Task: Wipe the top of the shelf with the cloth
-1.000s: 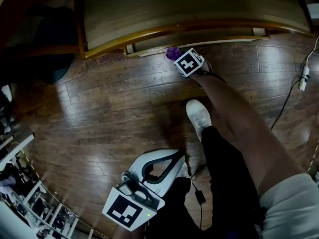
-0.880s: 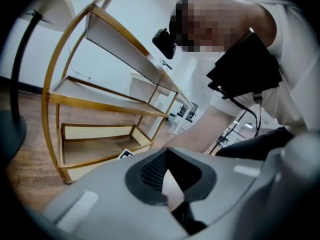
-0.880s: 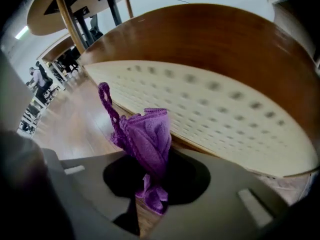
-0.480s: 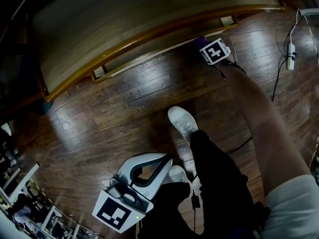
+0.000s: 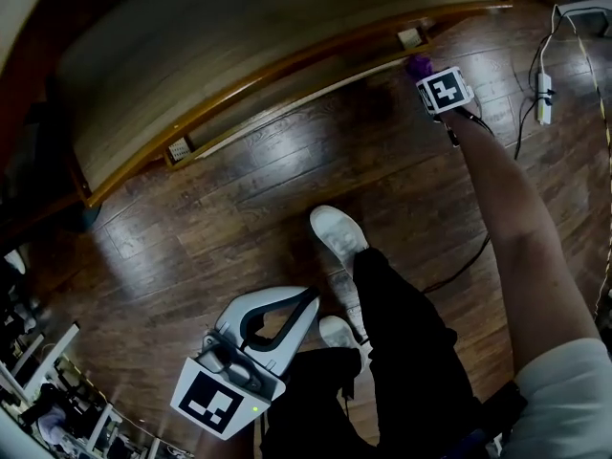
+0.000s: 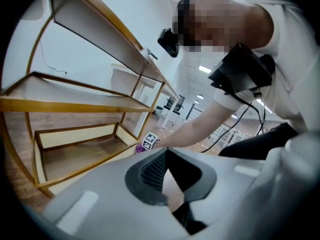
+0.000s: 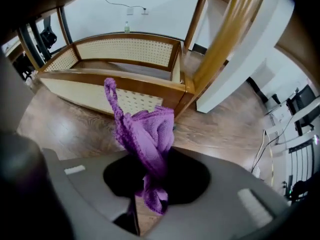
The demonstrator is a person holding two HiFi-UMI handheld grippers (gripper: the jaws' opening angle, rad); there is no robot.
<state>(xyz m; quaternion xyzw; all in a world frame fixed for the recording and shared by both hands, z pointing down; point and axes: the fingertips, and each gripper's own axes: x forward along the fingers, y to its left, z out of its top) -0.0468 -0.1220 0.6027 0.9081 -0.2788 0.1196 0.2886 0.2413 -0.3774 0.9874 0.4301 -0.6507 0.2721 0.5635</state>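
The purple cloth (image 7: 145,134) is clamped between the fingers of the right gripper (image 7: 151,176). Most of the cloth is bunched up past the fingertips, and one thin corner is stuck up above the bunch. A short end is left hanging on the near side of the pinch, inside the dark opening of the gripper. In the head view, the cloth (image 5: 418,65) is seen as a small purple lump just ahead of the right gripper (image 5: 426,75), which is held out on a bare, stretched arm. The cloth is held over the wooden floor (image 5: 239,208), low down and near the front right corner of the wooden shelf (image 5: 239,27). In the right gripper view, the bottom level of the shelf (image 7: 125,79), with its woven panels, is seen just behind the cloth; whether they touch cannot be told. The left gripper (image 5: 308,302) is held close to the person's body, well apart from the shelf. Its fingers are seen pressed together at the tips in the left gripper (image 6: 167,153) view, and nothing is held in them.
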